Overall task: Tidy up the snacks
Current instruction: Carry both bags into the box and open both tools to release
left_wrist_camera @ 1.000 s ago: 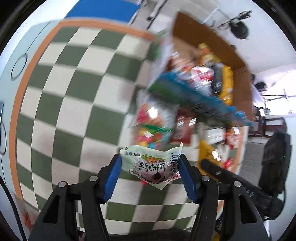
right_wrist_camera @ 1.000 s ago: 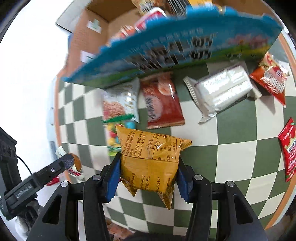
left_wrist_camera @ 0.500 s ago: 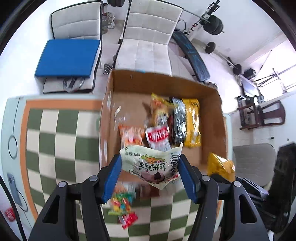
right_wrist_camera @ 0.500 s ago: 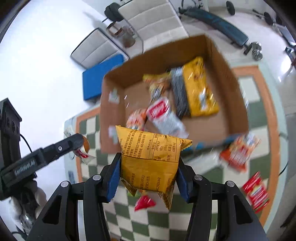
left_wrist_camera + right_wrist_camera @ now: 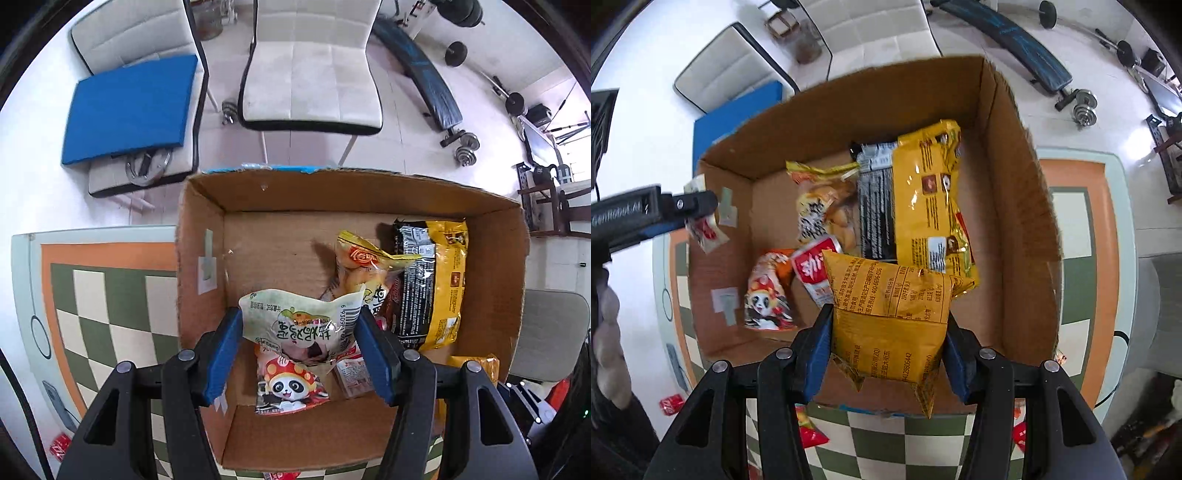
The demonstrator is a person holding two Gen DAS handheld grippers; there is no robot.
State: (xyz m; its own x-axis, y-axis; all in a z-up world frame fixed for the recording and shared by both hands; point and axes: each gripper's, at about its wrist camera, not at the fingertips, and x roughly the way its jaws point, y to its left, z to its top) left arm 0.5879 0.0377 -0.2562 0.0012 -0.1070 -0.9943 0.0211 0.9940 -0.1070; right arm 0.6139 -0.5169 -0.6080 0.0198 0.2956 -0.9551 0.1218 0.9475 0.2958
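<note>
My left gripper (image 5: 301, 341) is shut on a pale green snack packet (image 5: 299, 321) and hangs over the left part of an open cardboard box (image 5: 201, 236). My right gripper (image 5: 888, 339) is shut on a yellow-orange snack bag (image 5: 890, 314), held over the near side of the same box (image 5: 1023, 206). Inside lie a panda-print packet (image 5: 768, 295), a red packet (image 5: 812, 269), a pastry bag (image 5: 820, 206) and a big yellow-and-black pack (image 5: 916, 206). The left gripper (image 5: 701, 206) with its packet shows at the right wrist view's left edge.
The box stands on a green-and-cream checkered tablecloth (image 5: 110, 317) with an orange border. Red snack packets (image 5: 809, 432) lie on the cloth near the box's front. Beyond the table are white chairs (image 5: 310, 70), a blue cushion (image 5: 129, 107) and a weight bench (image 5: 424, 74).
Both grippers moved from above the tablecloth and loose snacks to above the open box, each still holding its packet. The box interior now fills both views.
</note>
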